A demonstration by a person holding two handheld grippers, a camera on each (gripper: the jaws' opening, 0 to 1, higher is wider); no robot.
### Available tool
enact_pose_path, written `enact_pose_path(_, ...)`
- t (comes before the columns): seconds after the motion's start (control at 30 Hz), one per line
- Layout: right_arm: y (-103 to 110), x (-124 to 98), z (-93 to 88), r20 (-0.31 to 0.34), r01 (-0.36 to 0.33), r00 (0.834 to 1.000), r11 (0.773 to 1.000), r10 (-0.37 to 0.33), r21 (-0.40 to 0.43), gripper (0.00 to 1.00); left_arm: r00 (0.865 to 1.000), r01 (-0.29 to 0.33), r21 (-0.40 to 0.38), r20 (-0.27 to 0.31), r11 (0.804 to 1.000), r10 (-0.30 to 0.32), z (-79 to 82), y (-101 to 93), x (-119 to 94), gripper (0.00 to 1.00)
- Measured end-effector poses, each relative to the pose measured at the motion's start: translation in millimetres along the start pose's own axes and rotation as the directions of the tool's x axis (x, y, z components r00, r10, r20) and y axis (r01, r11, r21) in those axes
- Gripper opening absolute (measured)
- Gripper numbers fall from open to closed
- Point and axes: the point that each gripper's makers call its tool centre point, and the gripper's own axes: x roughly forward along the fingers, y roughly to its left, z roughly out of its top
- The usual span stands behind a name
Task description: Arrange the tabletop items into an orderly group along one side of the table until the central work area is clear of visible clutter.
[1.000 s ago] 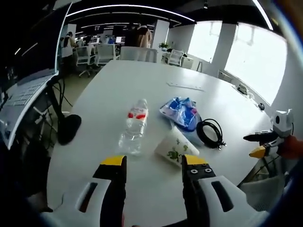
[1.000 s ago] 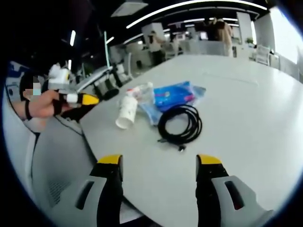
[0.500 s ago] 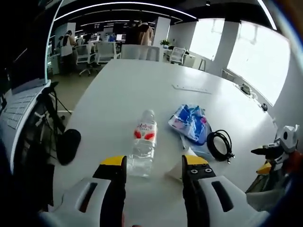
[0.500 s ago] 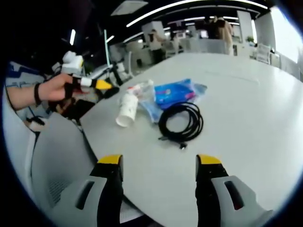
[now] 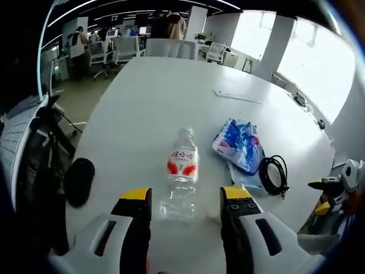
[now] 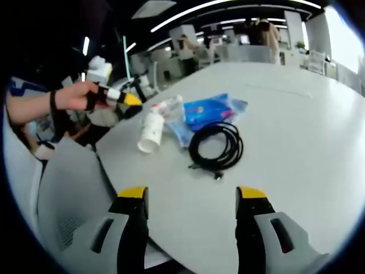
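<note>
water bottle (image 5: 181,178): clear plastic, red-white label, lying on its side on the table, cap toward 12 o'clock in the left gripper view; its base sits between the left gripper's jaw tips, contact cannot be told.
paper cup (image 6: 151,133): white, lying on its side, open mouth toward 6 o'clock in the right gripper view, just at 9 o'clock of the blue bag; a corner of it peeks by the right jaw in the left gripper view.
blue bag (image 5: 239,144): crinkly blue-white plastic packet, at 2 o'clock of the bottle, near it; in the right gripper view (image 6: 211,112) it lies at 12 o'clock of the cable, touching or overlapping the coil edge.
black cable (image 6: 217,147): coiled loop, flat on the table, plug end trailing toward 6 o'clock; in the left gripper view (image 5: 274,174) just at 4 o'clock of the bag.
left gripper (image 5: 185,197): jaws spread apart, yellow tips low over the table either side of the bottle base, nothing clamped; seen from the right gripper view (image 6: 122,98) at 10 o'clock, held in a hand (image 6: 80,96).
right gripper (image 6: 191,194): jaws wide apart, released, hovering near the table edge at 6 o'clock of the cable, well apart from it.
table (image 5: 154,97): large, white, rounded edge.
mouse (image 5: 79,181): dark oval object at 9 o'clock of the bottle, off the table edge; what it is, unsure.
background: office chairs (image 5: 165,48) at the far end, bright windows at 1 o'clock.
</note>
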Motion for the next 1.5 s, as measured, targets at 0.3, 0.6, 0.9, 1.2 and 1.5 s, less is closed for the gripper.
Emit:
enact_pose_path(0.3,-3.5,-1.6,-3.5,-0.005,0.009,1.0,1.0,-0.009,0.012,0.6,0.998,0.005,-0.012,-0.06,1.0,-0.006,7.2,7.4,16.9,0.48)
enact_pose_path(0.6,-7.2,-3.3,-9.4,-0.014,0.018,1.0,0.999,-0.018,0.027,0.6,0.989,0.034,0.0,-0.146,0.999,-0.034,2.8,-0.4,39.9,0.49)
enact_pose_path(0.9,-8.7,-0.1,-6.9,-0.026,0.014,1.0,1.0,-0.014,0.023,0.6,0.977,0.037,0.018,-0.209,0.999,-0.033,1.7,1.6,64.8,0.49)
enact_pose_path(1.2,-8.3,3.3,-4.9,-0.036,0.009,0.999,1.0,-0.008,0.021,0.6,0.967,0.039,0.027,-0.251,0.999,-0.031,-0.4,3.5,82.9,0.5)
enact_pose_path(1.5,-6.6,6.3,-9.2,-0.057,0.001,0.998,1.0,0.0,0.025,0.6,0.96,0.042,0.047,-0.28,0.998,-0.027,-4.0,0.6,96.2,0.48)
